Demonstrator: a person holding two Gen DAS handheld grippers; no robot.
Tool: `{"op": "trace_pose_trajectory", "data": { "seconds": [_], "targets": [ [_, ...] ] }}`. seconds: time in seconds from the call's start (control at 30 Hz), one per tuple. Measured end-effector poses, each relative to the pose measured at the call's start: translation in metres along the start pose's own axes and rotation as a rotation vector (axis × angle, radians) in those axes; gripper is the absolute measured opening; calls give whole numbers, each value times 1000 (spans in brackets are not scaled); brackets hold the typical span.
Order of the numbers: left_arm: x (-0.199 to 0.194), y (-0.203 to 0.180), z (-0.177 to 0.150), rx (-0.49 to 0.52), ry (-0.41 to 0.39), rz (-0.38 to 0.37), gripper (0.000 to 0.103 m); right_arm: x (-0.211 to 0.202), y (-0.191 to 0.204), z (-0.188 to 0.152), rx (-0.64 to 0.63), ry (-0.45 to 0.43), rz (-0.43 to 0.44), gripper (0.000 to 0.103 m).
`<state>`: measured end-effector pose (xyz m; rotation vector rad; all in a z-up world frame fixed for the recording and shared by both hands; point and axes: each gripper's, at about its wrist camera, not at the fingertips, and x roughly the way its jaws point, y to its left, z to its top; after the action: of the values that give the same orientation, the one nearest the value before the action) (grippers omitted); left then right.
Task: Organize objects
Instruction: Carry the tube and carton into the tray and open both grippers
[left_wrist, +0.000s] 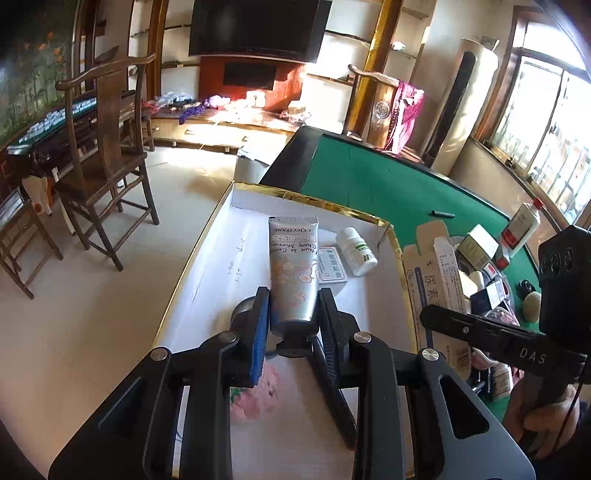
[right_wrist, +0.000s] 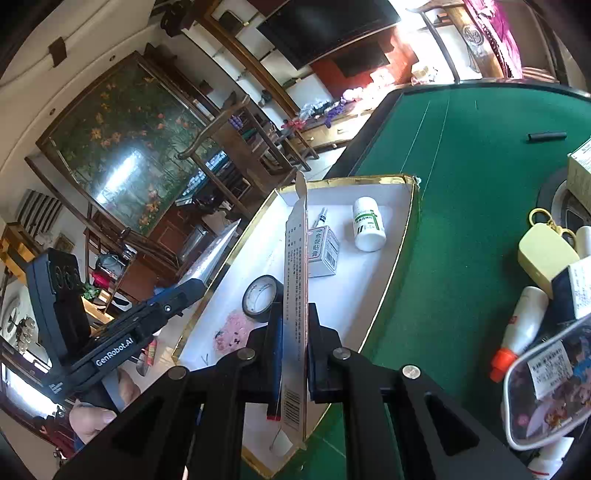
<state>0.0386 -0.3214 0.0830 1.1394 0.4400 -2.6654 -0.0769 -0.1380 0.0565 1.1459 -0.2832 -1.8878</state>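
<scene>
Glossy silver tube (left_wrist: 293, 273), flat carton (right_wrist: 295, 295)

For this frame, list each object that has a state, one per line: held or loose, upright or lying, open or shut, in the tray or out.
Left gripper: shut on the hand cream tube.
Hand cream tube: held over the tray, cap toward the gripper.
Right gripper: shut on the flattened carton.
Flattened carton: held on edge, end flap open.
White pill bottle: lying in the tray, capped.
Small grey box: in the tray, closed.
Black tape roll: in the tray.
Gold-edged tray: open, on the green table.
</scene>
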Motion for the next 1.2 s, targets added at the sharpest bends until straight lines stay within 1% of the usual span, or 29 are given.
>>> {"op": "trace_pose_trajectory", "data": {
  "seconds": [0.07,0.13,0.2,0.27,0.37,0.53,0.6,0.7,0.87,1.0,1.1,1.17,1.2],
  "targets": [
    [17,5,8,-10,51,-26,25,14,-1,8,3,18,-22,8],
    [30,6,16,-15,75,-15,25,23,1,13,-13,11,-69,8],
    [45,7,21,-19,100,-16,25,33,1,19,-23,22,-106,8],
    [56,10,27,-35,115,0,25,41,-3,23,-18,33,-130,8],
    [70,12,35,-51,139,-15,25,51,-6,29,-29,43,-180,8],
    [93,20,42,-81,179,6,25,69,-14,39,-4,75,-191,8],
    [94,24,43,-92,171,5,25,75,-15,40,-5,85,-195,8],
    [99,28,46,-99,180,-3,25,81,-13,42,-16,98,-208,8],
    [105,24,47,-83,193,-2,25,90,-15,46,-15,107,-227,9],
    [110,27,47,-114,195,-5,26,96,-11,49,-26,116,-243,11],
    [114,31,46,-146,198,-34,26,98,-9,51,-28,121,-261,12],
    [115,34,46,-167,197,-49,26,99,-10,50,-28,133,-251,12],
    [116,36,46,-178,205,-61,29,97,-10,51,-29,129,-259,14]
  ]
}}
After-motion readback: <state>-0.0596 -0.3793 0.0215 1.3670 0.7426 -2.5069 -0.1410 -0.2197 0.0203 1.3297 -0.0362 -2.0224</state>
